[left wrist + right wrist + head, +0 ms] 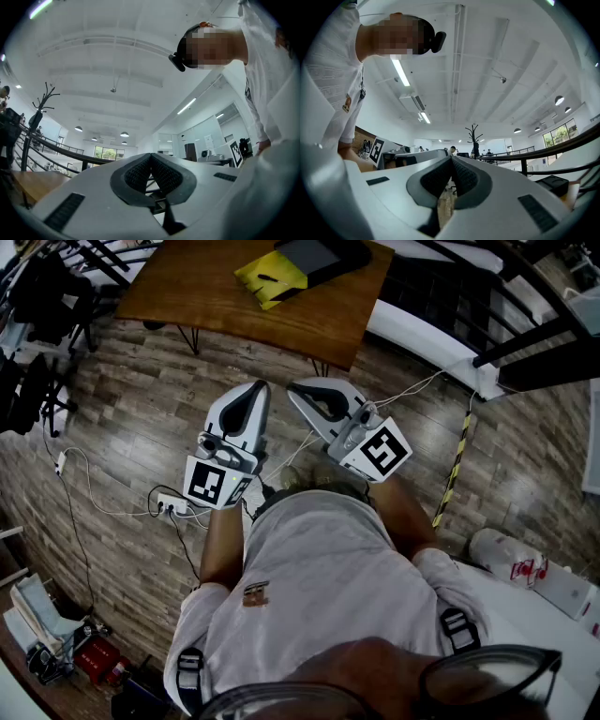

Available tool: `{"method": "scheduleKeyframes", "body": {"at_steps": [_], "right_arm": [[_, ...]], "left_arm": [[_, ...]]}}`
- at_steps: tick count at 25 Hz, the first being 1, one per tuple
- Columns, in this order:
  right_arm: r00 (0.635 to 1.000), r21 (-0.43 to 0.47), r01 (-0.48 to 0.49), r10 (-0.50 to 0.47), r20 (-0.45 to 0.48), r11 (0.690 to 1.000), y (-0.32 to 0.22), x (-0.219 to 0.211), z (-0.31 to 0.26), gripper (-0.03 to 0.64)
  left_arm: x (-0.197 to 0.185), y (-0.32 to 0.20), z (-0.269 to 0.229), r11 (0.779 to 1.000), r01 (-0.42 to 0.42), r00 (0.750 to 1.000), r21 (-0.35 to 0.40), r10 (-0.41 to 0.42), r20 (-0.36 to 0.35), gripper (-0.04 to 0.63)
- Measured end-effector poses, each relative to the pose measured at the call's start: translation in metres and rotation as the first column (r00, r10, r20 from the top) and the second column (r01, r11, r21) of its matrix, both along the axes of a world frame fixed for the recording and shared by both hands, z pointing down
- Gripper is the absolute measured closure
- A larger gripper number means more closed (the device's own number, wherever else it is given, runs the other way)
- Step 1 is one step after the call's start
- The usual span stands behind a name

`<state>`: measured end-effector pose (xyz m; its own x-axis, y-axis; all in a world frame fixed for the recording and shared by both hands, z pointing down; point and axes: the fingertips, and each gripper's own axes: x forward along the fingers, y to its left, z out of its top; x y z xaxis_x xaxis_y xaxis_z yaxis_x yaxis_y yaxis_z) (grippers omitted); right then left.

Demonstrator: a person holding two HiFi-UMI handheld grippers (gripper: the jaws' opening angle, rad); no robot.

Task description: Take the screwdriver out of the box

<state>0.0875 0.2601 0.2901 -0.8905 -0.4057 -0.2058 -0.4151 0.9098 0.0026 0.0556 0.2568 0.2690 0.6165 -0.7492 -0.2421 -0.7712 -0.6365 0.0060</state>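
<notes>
In the head view both grippers are held close in front of the person's chest, over the wooden floor. They point toward a brown wooden table (216,287). On that table lies a dark box (323,257) with a yellow piece (269,277) beside it. I see no screwdriver. The left gripper (255,390) is shut, its pads meeting with nothing between them (151,157). The right gripper (296,390) is also shut and empty (451,160). Both tips stay short of the table's near edge. The two gripper views look up at the ceiling and across the room.
White cables and a power strip (169,505) lie on the floor at the left. A black-and-yellow striped strip (457,460) runs along the floor at the right, under a black railing (525,334). Clutter (56,643) sits at the lower left and white bags (525,563) at the right.
</notes>
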Motion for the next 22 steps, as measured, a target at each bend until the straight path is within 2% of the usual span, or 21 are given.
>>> {"method": "scheduleKeyframes", "body": {"at_steps": [22], "right_arm": [[0.999, -0.032, -0.030, 0.030, 0.020, 0.999, -0.004, -0.009, 0.002, 0.584]], "left_arm": [[-0.024, -0.003, 0.005, 1.000, -0.002, 1.000, 0.003, 0.002, -0.014, 0.577]]}}
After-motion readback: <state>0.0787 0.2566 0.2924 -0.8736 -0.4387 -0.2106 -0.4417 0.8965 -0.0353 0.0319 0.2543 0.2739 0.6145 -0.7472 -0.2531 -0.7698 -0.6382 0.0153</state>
